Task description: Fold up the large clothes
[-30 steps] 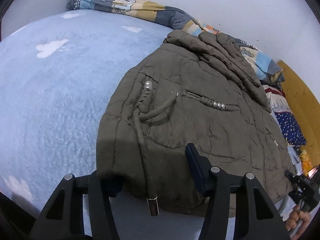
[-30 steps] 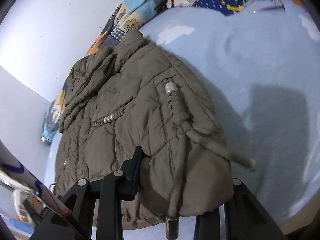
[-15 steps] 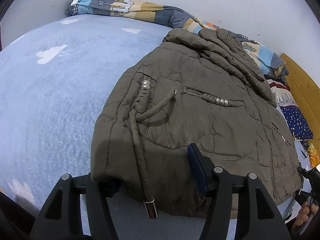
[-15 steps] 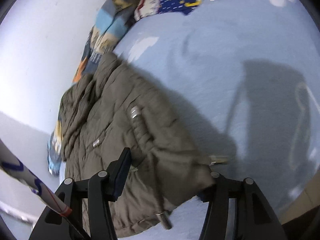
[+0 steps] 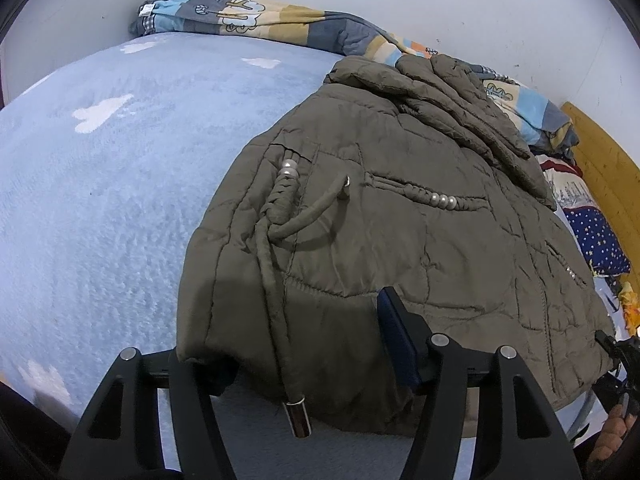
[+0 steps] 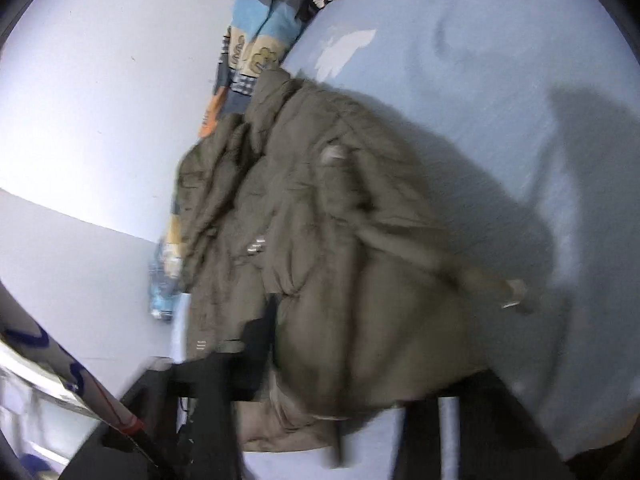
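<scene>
The jacket [image 5: 400, 216] at the centre is olive-brown, with silver beads and metal tips on its cords. The blanket [image 5: 120, 184] on the left is pale blue with white cloud shapes. At the upper edge, a quilt [image 5: 248, 16] shows blue, tan and grey cartoon patches. At right, navy fabric [image 5: 600, 240] carries small yellow stars.

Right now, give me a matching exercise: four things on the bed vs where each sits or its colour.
Things:
1. jacket
2. patterned quilt
3. star-print cloth
4. left hand-held gripper

Descriptions:
A. navy, at the far right by the wooden board
B. olive, spread on the light blue blanket
C. fingers on either side of the hem's near-left corner
D. bunched along the white wall

Pairs: 1-B, 2-D, 3-A, 4-C
</scene>
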A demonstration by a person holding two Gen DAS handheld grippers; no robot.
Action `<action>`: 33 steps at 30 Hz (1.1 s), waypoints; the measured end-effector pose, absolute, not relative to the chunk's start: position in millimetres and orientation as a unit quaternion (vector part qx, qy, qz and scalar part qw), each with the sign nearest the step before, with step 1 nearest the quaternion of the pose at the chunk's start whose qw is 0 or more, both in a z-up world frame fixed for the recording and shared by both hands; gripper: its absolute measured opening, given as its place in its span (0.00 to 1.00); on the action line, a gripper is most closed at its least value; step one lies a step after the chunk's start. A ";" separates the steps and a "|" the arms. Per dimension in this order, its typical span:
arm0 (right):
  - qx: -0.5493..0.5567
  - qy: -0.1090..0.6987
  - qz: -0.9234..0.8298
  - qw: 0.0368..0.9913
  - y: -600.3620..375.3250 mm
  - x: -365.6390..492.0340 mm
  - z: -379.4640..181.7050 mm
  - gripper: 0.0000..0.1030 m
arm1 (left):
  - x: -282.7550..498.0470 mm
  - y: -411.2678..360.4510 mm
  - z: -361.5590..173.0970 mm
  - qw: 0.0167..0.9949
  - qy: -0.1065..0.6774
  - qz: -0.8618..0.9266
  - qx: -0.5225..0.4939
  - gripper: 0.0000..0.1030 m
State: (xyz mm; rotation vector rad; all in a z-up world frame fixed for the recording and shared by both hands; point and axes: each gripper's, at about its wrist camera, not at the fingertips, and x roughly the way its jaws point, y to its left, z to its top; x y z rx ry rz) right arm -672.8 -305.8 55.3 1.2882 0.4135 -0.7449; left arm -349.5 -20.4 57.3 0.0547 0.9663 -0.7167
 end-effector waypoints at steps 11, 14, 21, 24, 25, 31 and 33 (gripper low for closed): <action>0.529 0.238 -0.385 0.717 -300.6 -668.8 44.0 0.31 | -366.3 -32.3 56.3 0.848 0.417 -0.313 0.099 0.60; 0.517 0.245 -0.390 0.722 -300.3 -665.0 45.4 0.32 | -370.2 -34.1 55.9 0.854 0.407 -0.305 0.112 0.60; 0.521 0.234 -0.390 0.723 -298.8 -666.1 45.6 0.32 | -377.8 -39.8 60.1 0.859 0.387 -0.302 0.141 0.52; 0.505 0.244 -0.392 0.729 -298.0 -663.5 52.3 0.26 | -384.4 -42.9 63.8 0.863 0.368 -0.306 0.160 0.41; 0.496 0.247 -0.395 0.733 -297.0 -661.4 55.2 0.25 | -386.2 -43.1 65.1 0.864 0.363 -0.307 0.164 0.39; 0.442 0.244 -0.400 0.765 -286.2 -654.3 77.5 0.20 | -388.9 -40.4 74.1 0.866 0.354 -0.314 0.161 0.31; 0.444 0.236 -0.399 0.767 -285.4 -656.9 80.5 0.19 | -393.2 -39.6 78.5 0.868 0.342 -0.318 0.167 0.28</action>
